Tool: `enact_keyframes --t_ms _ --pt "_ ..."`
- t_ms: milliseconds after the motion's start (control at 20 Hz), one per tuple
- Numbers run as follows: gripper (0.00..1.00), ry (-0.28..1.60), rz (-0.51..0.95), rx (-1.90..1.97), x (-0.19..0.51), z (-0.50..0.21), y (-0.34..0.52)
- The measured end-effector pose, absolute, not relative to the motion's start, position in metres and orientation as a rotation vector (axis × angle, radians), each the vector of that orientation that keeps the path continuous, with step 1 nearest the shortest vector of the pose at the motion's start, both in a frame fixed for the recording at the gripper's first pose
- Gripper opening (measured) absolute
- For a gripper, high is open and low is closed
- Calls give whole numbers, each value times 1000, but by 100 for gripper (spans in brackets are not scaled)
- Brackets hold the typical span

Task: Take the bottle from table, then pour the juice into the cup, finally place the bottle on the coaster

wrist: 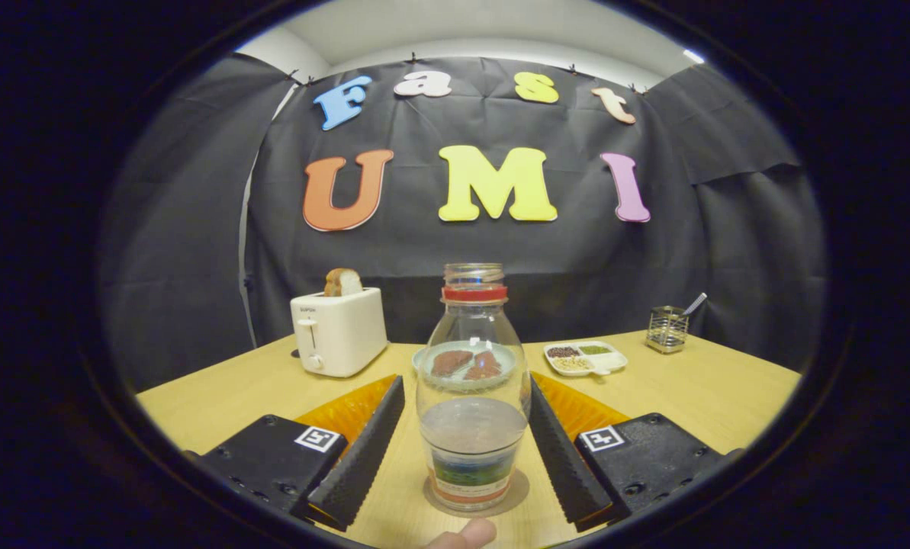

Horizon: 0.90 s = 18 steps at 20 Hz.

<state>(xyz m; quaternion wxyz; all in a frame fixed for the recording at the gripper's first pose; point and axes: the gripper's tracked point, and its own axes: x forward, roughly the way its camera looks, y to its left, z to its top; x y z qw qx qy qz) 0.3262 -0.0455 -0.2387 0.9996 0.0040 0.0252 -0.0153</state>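
The wooden table (676,396) is carrying the open bottle (472,396), standing upright on a round coaster (519,488) between the parted gripper (462,457) fingers, neither touching it. I'd be withdrawing straight back, keeping both fingers clear of the glass.

Clear glossy plastic bottle (472,381) on a smooth matt pale wood desk (699,389), shiny white plastic toaster (338,332), wire-mesh metal holder (667,329).

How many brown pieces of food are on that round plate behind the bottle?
2, seen through the bottle: one beside the other on the plate, beyond the open gripper. The bottle may hide more.
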Motion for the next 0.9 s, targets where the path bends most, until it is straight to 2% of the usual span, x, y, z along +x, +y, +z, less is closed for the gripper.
enact_keyframes --t_ms 350,550,900 --pt "99 31 -41 7 289 -216 -41" --pt "99 -2 -77 -52 250 -192 -42" --pt "99 36 -53 -74 187 -179 -25"
